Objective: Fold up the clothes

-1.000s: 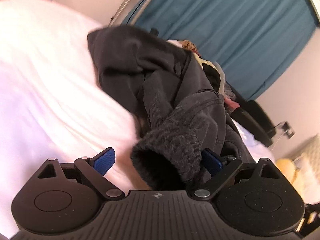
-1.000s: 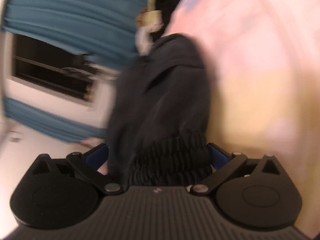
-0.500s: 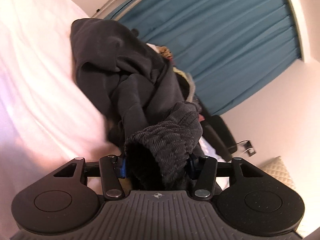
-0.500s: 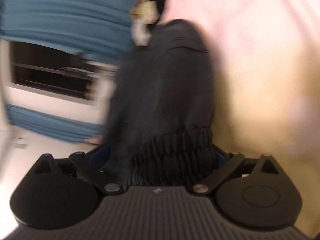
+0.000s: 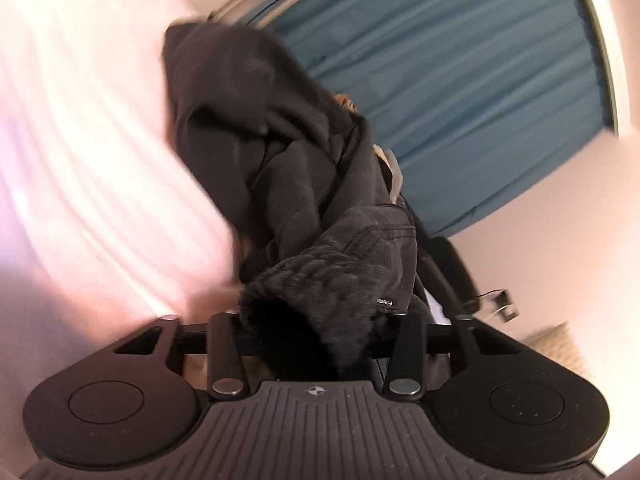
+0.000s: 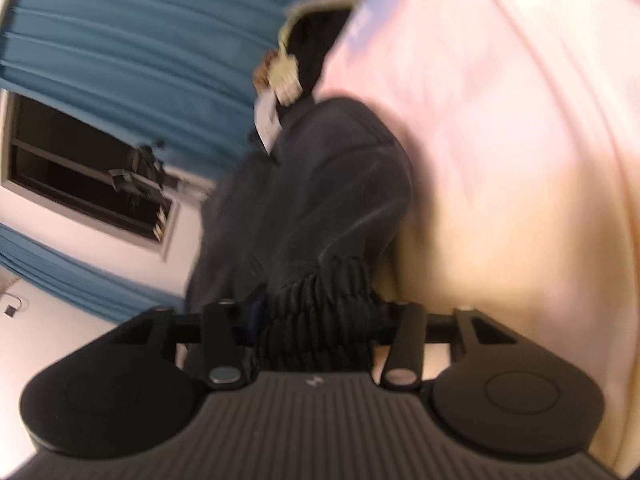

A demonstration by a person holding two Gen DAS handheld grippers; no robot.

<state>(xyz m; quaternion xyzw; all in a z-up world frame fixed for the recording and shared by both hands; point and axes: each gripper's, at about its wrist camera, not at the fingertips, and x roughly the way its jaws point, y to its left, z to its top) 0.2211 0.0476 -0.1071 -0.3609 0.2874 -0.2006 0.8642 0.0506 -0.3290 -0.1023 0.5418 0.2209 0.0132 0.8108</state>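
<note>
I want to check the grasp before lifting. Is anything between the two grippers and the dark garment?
Nothing visible. The left gripper has just closed on the ribbed cuff of the garment; the right gripper has closed on another ribbed edge.

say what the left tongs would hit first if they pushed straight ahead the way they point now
Nothing to reach: the left tongs are already shut on the ribbed cuff of the dark garment. Straight on, they would likely push into more of that garment, bunched ahead; depth is unclear.
</note>
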